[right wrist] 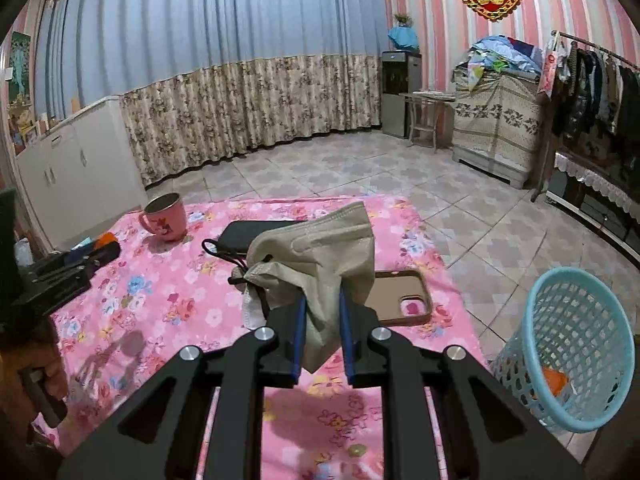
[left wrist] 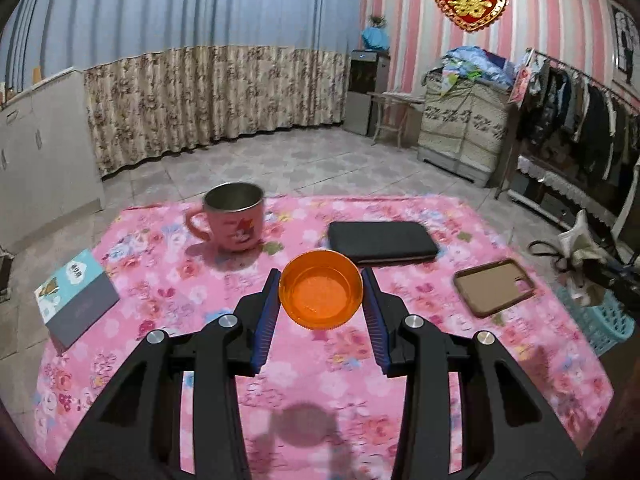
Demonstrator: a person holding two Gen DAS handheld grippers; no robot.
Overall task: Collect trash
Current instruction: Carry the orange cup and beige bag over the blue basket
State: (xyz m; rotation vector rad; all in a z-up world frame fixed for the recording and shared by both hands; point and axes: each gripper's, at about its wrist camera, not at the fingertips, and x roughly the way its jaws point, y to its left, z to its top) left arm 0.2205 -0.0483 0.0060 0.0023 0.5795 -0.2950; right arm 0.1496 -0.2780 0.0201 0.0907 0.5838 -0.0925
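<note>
My left gripper (left wrist: 321, 276) is shut on an orange plastic lid (left wrist: 321, 290), open side facing me, held above the pink floral tablecloth (left wrist: 248, 364). My right gripper (right wrist: 323, 300) is shut on a crumpled beige face mask (right wrist: 316, 256) with black ear loops, lifted above the table. A light-blue mesh trash basket (right wrist: 568, 364) stands on the floor off the table's right edge, with an orange scrap inside; it also shows in the left wrist view (left wrist: 600, 320). The left gripper (right wrist: 80, 258) appears at the far left of the right wrist view.
On the table: a pink mug (left wrist: 232, 216), a black wallet (left wrist: 380, 240), a brown phone case (left wrist: 494, 286) and a card-like box (left wrist: 76, 300) at the left edge. A clothes rack (left wrist: 580, 120) and a covered cabinet (left wrist: 464, 120) stand at the right.
</note>
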